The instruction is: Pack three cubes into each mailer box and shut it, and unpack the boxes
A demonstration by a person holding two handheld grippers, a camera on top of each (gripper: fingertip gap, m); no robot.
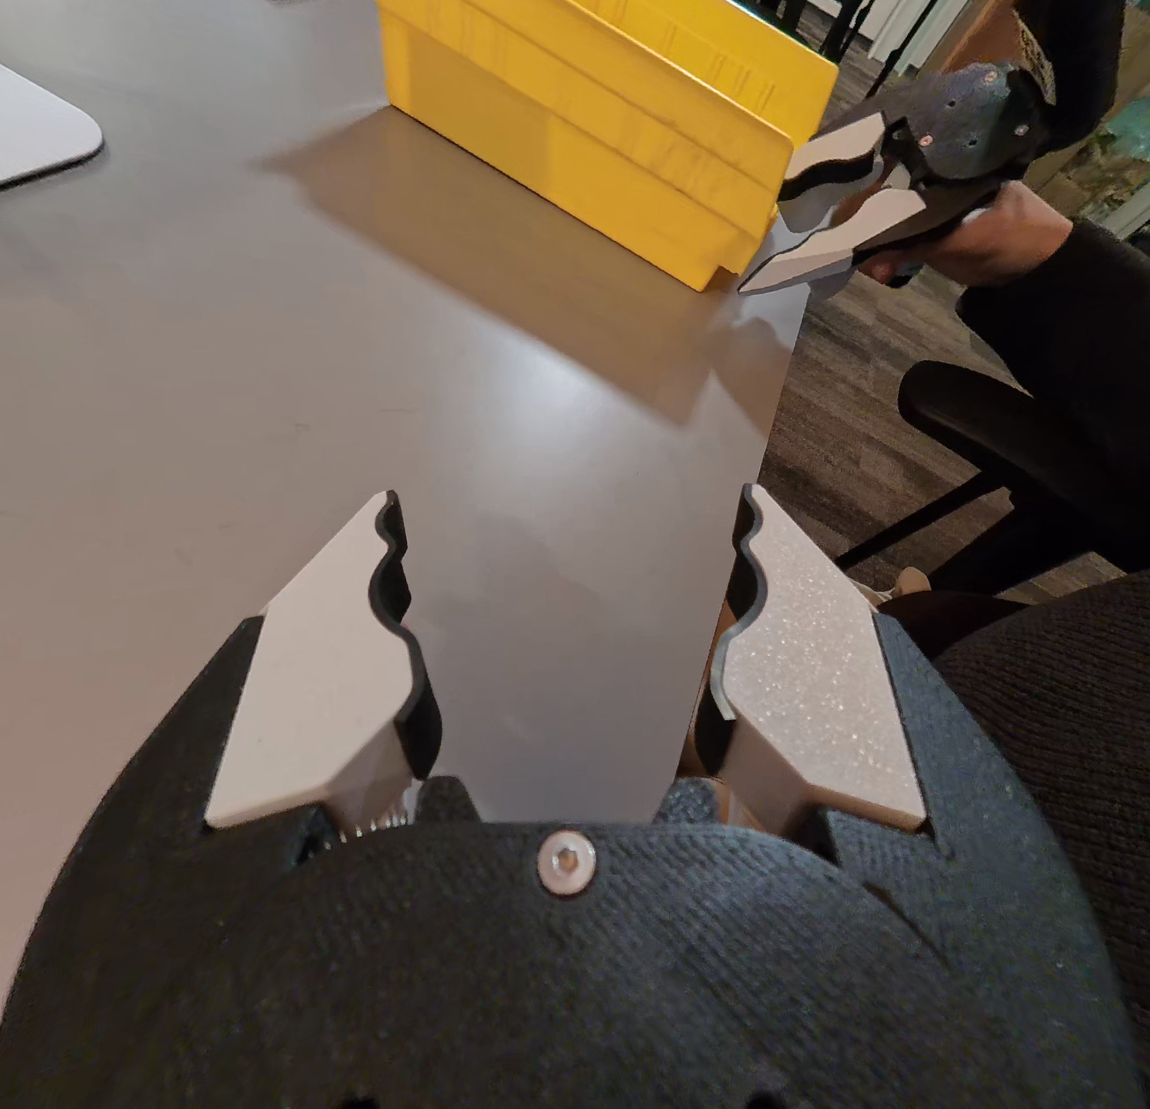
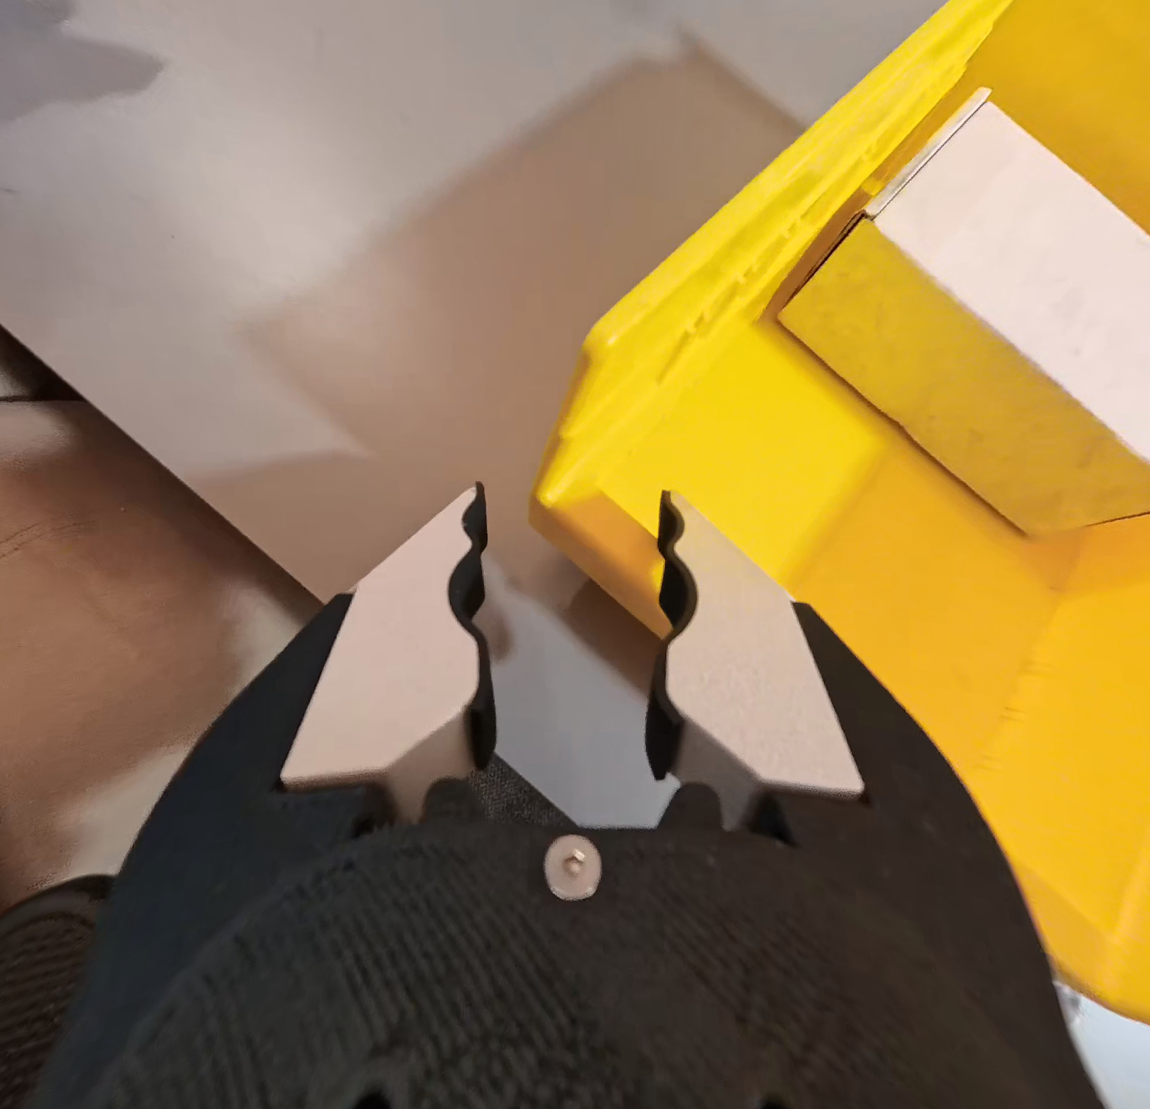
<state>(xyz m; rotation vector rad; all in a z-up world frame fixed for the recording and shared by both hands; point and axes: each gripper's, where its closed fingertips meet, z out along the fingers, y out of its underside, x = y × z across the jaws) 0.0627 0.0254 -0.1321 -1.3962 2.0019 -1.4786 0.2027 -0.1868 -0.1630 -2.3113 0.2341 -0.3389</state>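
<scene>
A white mailer box (image 2: 1020, 282) lies inside a yellow bin (image 2: 778, 407), seen closed from above in the right wrist view. My right gripper (image 2: 572, 500) is open and empty, just above the bin's near corner. The same bin (image 1: 560, 114) stands at the table's right edge in the left wrist view, its inside hidden. The right gripper (image 1: 790, 232) shows there too, held by a hand beside the bin's end. My left gripper (image 1: 569, 500) is open and empty over the bare grey table (image 1: 311, 394). No cubes are in view.
The table's right edge (image 1: 771, 419) runs close to my left gripper, with floor and a black chair (image 1: 995, 444) beyond. A white flat object (image 1: 37, 127) lies at the far left. A person's dark sleeve (image 1: 1070, 307) is at the right. The gap from one gripper's tips to the other's is roughly 25 centimeters.
</scene>
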